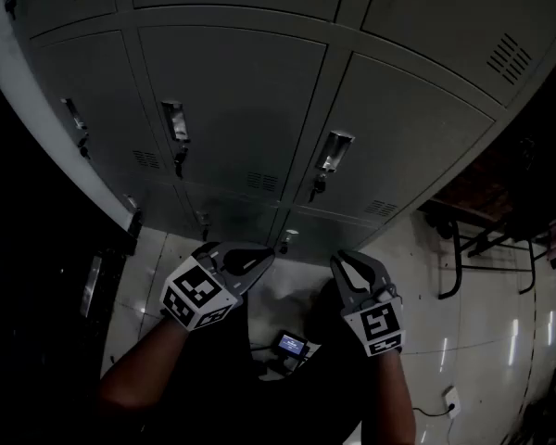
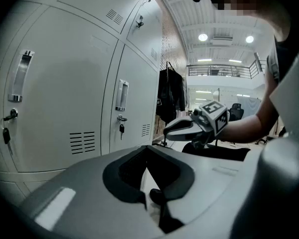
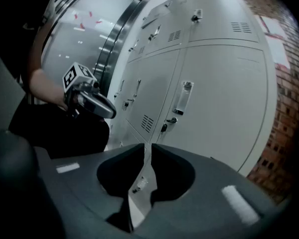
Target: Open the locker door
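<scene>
Grey locker doors (image 1: pixel 236 100) fill the wall ahead, each with a recessed metal handle (image 1: pixel 175 121) and a key lock below it. A second handle (image 1: pixel 334 150) sits on the door to the right. Both grippers hang low in front of the lockers, touching nothing. My left gripper (image 1: pixel 270 252) has its jaws together and holds nothing; its own view faces a door handle (image 2: pixel 121 94) with a key (image 2: pixel 121 129). My right gripper (image 1: pixel 339 261) shows a narrow slit between its tips (image 3: pixel 147 146), with nothing in it. It looks toward another handle (image 3: pixel 183 97).
A dark metal-framed chair (image 1: pixel 456 260) stands on the tiled floor at the right. A small lit device (image 1: pixel 292 344) lies by my feet. Black clothing (image 2: pixel 170 96) hangs past the lockers' end. A brick wall (image 3: pixel 285 108) borders the lockers.
</scene>
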The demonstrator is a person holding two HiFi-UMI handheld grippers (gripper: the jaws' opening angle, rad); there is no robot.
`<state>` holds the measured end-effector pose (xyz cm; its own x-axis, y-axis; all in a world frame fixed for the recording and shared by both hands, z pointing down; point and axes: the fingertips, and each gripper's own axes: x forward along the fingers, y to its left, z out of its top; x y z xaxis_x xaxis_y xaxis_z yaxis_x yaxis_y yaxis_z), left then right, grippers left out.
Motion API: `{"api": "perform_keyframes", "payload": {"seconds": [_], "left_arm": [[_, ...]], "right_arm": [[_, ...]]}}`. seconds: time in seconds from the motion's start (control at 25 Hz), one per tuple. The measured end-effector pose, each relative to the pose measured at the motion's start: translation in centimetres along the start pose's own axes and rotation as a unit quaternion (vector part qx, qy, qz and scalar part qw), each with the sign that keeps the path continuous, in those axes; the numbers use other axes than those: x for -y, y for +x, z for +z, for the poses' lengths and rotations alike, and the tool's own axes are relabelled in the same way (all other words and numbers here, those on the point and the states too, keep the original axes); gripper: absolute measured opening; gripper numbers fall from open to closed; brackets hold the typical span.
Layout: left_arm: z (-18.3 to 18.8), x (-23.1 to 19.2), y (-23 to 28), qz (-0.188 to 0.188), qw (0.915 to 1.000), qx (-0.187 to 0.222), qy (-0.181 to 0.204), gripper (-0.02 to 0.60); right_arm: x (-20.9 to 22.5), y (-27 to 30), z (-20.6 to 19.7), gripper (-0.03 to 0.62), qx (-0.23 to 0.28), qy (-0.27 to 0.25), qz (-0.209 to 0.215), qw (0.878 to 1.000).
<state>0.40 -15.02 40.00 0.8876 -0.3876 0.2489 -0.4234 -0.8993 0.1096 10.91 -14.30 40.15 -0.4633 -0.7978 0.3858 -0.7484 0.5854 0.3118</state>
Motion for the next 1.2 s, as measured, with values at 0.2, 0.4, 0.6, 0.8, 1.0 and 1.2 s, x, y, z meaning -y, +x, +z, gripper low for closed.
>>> {"api": "perform_keyframes", "payload": {"seconds": [0.2, 0.4, 0.6, 0.8, 1.0, 1.2], "left_arm": [[0.0, 0.1, -0.4, -0.005, 1.0000, 0.005, -0.003, 0.012], [0.1, 0.3, -0.4, -0.009, 0.9999, 0.006, -0.004, 0.012], [0.2, -0.2, -1.0, -0.007, 0.9999, 0.013, -0.007, 0.012], [0.1, -0.3, -1.2, -0.007, 0.9998, 0.015, -0.010, 0.012], [0.2, -0.4, -1.3, -0.007, 0.9998, 0.017, -0.009, 0.012], [0.1, -0.2, -1.3, -0.008, 0.9998, 0.014, -0.008, 0.012]], "right_arm": [[2.0, 4.9, 2.2, 0.069, -0.073, -0.182, -0.075, 0.978], [3.9, 8.2, 3.9, 0.078, -0.122, -0.323, -0.123, 0.931], [4.9, 9.8, 5.1, 0.109, -0.146, -0.394, -0.155, 0.894], [5.2, 11.3, 4.1, 0.130, -0.182, -0.450, -0.167, 0.859], [5.4, 11.9, 3.4, 0.097, -0.174, -0.462, -0.206, 0.845], [5.4, 11.6, 3.9, 0.041, -0.172, -0.438, -0.217, 0.855]]}}
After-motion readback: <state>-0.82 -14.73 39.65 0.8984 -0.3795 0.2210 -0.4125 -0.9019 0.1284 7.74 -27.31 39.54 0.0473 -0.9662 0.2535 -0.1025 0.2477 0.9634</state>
